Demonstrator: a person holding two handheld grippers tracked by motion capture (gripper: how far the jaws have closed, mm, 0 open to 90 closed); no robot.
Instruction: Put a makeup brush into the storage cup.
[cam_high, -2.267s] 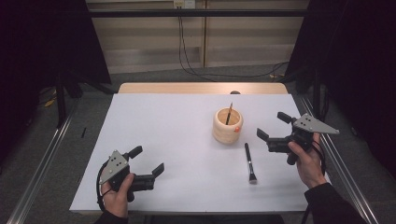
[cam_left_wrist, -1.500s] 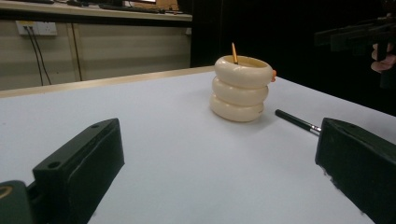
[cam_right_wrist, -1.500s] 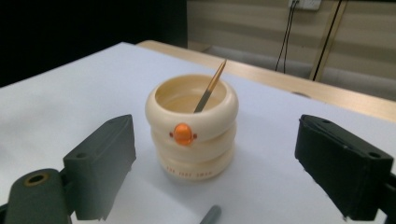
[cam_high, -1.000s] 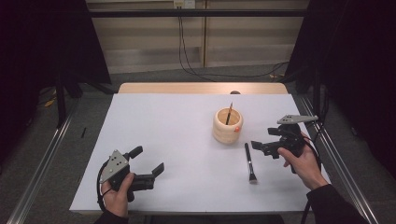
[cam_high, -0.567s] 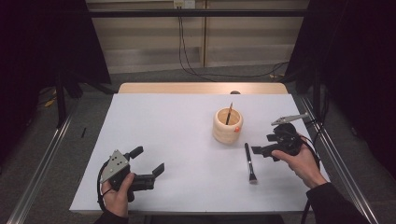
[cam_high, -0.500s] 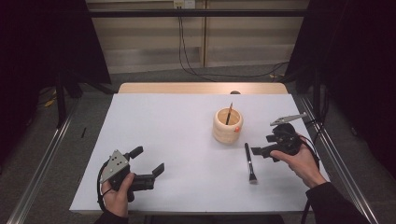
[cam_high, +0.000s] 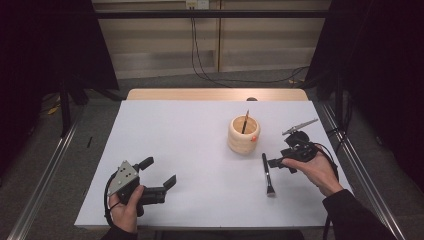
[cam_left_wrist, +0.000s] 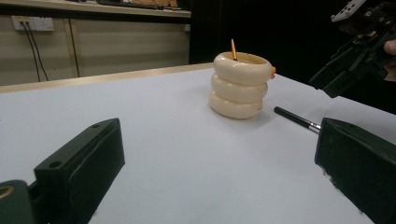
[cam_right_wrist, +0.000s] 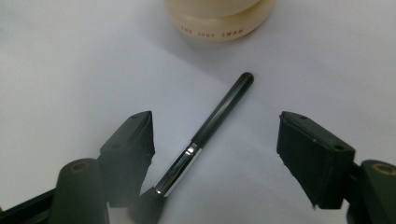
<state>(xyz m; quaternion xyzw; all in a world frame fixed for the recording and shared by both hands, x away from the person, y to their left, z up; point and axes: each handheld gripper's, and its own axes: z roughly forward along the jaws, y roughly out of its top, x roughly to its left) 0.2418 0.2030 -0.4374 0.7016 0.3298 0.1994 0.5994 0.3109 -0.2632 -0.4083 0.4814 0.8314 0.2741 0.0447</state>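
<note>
Brush (cam_high: 267, 173) flat, handle toward cup (cam_high: 244, 134); right gripper (cam_right_wrist: 215, 154) jaws apart, closing around it.

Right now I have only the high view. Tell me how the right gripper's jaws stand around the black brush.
Observer: In the right gripper view the brush lies flat between the jaws of the right gripper, which have just been closing. Neither pad touches it yet.
Operator: Say which end faces the holder.
Observer: The plain handle tip points at the holder. The bristles lie by the jaw at the left of that view.
Operator: Report the left gripper.
Observer: In its own view the left gripper is open, with bare table between its jaws.
</note>
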